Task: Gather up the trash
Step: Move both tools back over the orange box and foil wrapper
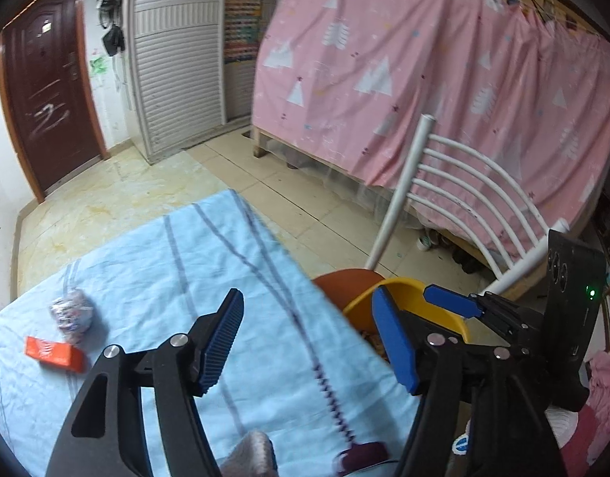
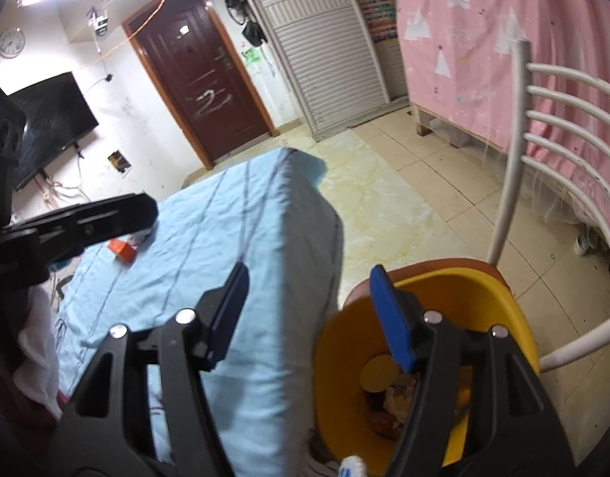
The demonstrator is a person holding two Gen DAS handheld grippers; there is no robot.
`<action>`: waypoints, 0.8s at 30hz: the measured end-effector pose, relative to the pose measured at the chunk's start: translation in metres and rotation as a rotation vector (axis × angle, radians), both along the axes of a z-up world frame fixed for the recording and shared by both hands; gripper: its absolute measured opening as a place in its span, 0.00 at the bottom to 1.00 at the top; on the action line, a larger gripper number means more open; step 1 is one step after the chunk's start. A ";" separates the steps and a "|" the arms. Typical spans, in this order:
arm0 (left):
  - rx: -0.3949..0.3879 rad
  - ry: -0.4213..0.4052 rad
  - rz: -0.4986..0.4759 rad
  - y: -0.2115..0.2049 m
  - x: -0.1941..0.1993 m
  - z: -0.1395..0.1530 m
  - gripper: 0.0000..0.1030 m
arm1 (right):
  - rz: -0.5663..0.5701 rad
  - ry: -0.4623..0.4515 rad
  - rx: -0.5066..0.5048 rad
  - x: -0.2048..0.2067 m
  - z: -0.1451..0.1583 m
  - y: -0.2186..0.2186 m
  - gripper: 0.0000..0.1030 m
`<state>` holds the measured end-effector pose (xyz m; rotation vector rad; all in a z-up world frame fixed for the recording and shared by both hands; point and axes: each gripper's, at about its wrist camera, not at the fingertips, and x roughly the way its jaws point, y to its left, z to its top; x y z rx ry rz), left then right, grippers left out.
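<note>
A light-blue cloth covers the surface [image 1: 209, 278]. Both grippers, left [image 1: 308, 342] and right [image 2: 312, 318], hang with jaws released and empty; the yellow bin [image 2: 483, 290] at lower right holds scraps, while an orange box [image 1: 54, 353] and crumpled wrapper [image 1: 71, 314] remain at lower left.

This is a lived-in bedroom of a home: a bed under a light blue sheet [image 1: 153, 262], a pink curtain [image 1: 424, 79] over a bunk, a wall-mounted television [image 2: 50, 119], a wall clock [image 2: 10, 41] and a brown entrance door [image 2: 201, 79].
</note>
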<state>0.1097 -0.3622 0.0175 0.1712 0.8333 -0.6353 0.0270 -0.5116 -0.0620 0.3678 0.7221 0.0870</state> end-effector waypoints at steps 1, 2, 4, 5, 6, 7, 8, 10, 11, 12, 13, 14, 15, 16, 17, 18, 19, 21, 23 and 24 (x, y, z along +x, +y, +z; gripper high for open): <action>-0.002 -0.002 0.010 0.006 0.002 0.001 0.62 | 0.008 0.001 -0.005 0.002 0.002 0.005 0.59; -0.003 -0.003 0.024 0.012 0.004 0.001 0.64 | 0.021 0.000 -0.011 0.006 0.003 0.013 0.59; -0.002 -0.003 0.056 0.028 0.010 0.002 0.67 | 0.038 -0.001 -0.015 0.012 0.007 0.022 0.59; 0.000 -0.005 0.069 0.037 0.012 0.002 0.67 | 0.045 -0.002 -0.016 0.014 0.008 0.028 0.60; 0.002 -0.007 0.079 0.042 0.013 0.002 0.68 | 0.056 -0.002 -0.019 0.017 0.010 0.034 0.62; 0.004 -0.011 0.093 0.050 0.015 0.003 0.69 | 0.067 -0.003 -0.021 0.021 0.011 0.041 0.67; 0.003 -0.015 0.105 0.059 0.017 0.004 0.69 | 0.078 -0.004 -0.024 0.024 0.012 0.048 0.68; 0.000 -0.020 0.126 0.075 0.021 0.004 0.70 | 0.103 -0.004 -0.035 0.030 0.014 0.061 0.69; 0.001 -0.022 0.136 0.082 0.022 0.004 0.70 | 0.112 -0.003 -0.040 0.033 0.016 0.068 0.69; 0.002 -0.024 0.147 0.091 0.024 0.004 0.71 | 0.125 -0.003 -0.047 0.036 0.018 0.076 0.69; 0.004 -0.024 0.158 0.100 0.027 0.004 0.72 | 0.134 -0.003 -0.052 0.039 0.018 0.081 0.69; 0.006 -0.023 0.170 0.109 0.029 0.003 0.73 | 0.148 -0.004 -0.059 0.042 0.020 0.090 0.70; 0.006 -0.022 0.177 0.114 0.030 0.003 0.73 | 0.156 -0.005 -0.062 0.046 0.020 0.093 0.71; 0.008 -0.022 0.188 0.122 0.032 0.003 0.74 | 0.163 -0.005 -0.065 0.048 0.021 0.097 0.72; 0.010 -0.022 0.195 0.129 0.033 0.002 0.74 | 0.174 -0.005 -0.068 0.052 0.022 0.104 0.72; 0.016 -0.025 0.206 0.138 0.035 0.002 0.75 | 0.181 -0.005 -0.070 0.054 0.022 0.109 0.73; 0.018 -0.029 0.214 0.144 0.036 0.001 0.75 | 0.189 -0.004 -0.073 0.057 0.023 0.115 0.73; 0.021 -0.035 0.232 0.158 0.039 0.002 0.76 | 0.204 -0.002 -0.078 0.062 0.023 0.125 0.73; 0.022 -0.036 0.244 0.170 0.042 0.001 0.76 | 0.217 0.000 -0.085 0.067 0.024 0.133 0.73; 0.023 -0.037 0.250 0.174 0.045 0.001 0.77 | 0.224 0.001 -0.088 0.069 0.023 0.139 0.73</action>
